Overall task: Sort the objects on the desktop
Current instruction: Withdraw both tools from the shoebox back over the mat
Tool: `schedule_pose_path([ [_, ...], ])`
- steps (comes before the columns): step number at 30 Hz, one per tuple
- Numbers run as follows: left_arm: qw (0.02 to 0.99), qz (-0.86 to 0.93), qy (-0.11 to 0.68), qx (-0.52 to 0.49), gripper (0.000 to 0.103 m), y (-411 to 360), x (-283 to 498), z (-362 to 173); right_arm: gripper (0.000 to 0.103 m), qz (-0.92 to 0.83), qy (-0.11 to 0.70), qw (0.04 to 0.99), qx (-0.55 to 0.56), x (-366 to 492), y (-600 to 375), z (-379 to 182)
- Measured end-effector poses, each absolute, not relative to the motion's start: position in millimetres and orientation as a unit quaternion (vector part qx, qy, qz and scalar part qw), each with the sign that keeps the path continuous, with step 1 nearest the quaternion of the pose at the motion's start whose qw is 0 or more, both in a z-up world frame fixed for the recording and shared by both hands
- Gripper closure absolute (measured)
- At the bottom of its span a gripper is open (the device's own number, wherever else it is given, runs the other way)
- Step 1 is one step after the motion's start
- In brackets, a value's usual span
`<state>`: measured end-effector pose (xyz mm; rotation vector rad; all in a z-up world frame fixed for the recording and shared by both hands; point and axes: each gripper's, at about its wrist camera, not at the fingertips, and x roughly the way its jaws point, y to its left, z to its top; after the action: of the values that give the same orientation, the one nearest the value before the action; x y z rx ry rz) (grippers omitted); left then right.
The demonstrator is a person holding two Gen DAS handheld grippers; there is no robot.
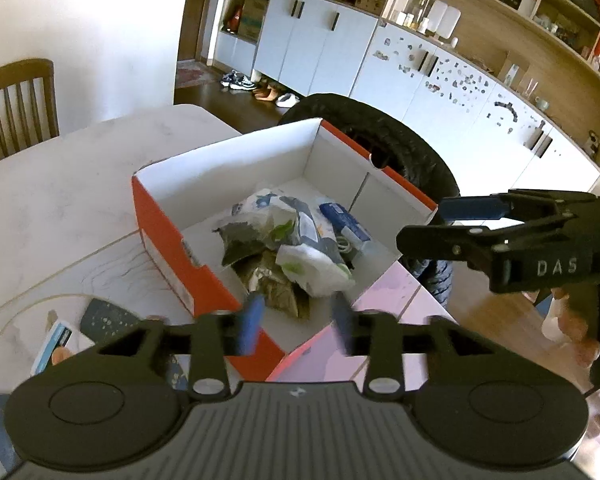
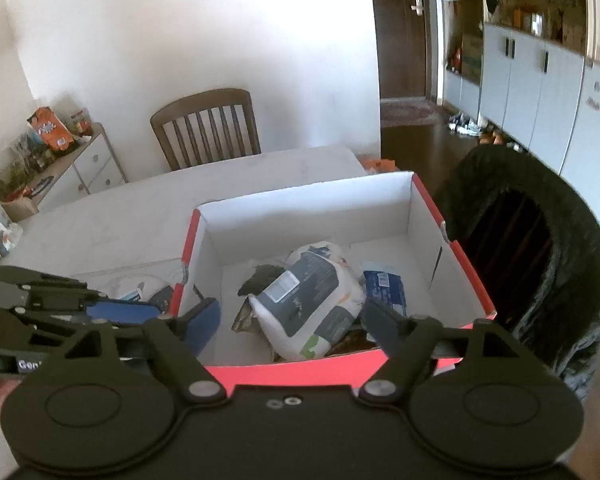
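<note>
An open red shoebox with white inside (image 1: 160, 224) (image 2: 300, 208) stands on the pale table. In it lie white tissue packs (image 1: 312, 260) (image 2: 312, 304), a blue packet (image 1: 344, 220) (image 2: 384, 288) and dark crumpled wrappers (image 1: 240, 240). My left gripper (image 1: 298, 322) is open and empty, just above the box's near corner. My right gripper (image 2: 294, 320) is open and empty over the box's near wall; it shows at the right of the left wrist view (image 1: 452, 222). The left gripper shows at the left of the right wrist view (image 2: 120, 310).
A pink sheet (image 1: 380, 320) lies under the box. A dark speckled item (image 1: 104, 316) and a small card (image 1: 54, 342) lie on the table (image 1: 60, 208) left of the box. A black-covered chair (image 2: 540, 264) stands right of it. A wooden chair (image 2: 208, 132) is behind.
</note>
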<state>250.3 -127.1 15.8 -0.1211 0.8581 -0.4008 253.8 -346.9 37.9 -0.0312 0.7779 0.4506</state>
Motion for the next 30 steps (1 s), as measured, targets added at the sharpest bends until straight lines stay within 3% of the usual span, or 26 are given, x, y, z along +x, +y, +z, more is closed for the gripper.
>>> schedule_pose_path([
  [1, 0.889, -0.195, 0.411, -0.058, 0.037, -124.6, 246.8, 16.2, 0.022, 0.218, 0.374, 0.901, -0.018, 249.8, -343.9, 38.1],
  [6, 0.893, -0.199, 0.401, -0.047, 0.035, -114.8, 229.9, 18.5, 0.017, 0.222, 0.356, 0.907, -0.029, 230.6, -328.4, 41.1],
  [12, 0.900, -0.192, 0.389, -0.049, 0.018, -96.0, 207.3, 24.1, 0.010, 0.220, 0.338, 0.915, -0.018, 213.3, -315.2, 44.5],
  [17, 0.903, -0.189, 0.383, -0.048, 0.016, -75.1, 191.9, 23.7, 0.002, 0.222, 0.333, 0.917, 0.002, 202.6, -303.6, 43.3],
  [21, 0.904, -0.173, 0.386, -0.057, 0.000, -55.1, 180.8, 18.4, 0.002, 0.225, 0.329, 0.917, 0.009, 195.4, -288.7, 40.9],
  [30, 0.918, -0.125, 0.374, -0.042, 0.000, -18.3, 158.7, 7.5, 0.002, 0.240, 0.331, 0.912, 0.003, 181.8, -246.0, 30.7],
])
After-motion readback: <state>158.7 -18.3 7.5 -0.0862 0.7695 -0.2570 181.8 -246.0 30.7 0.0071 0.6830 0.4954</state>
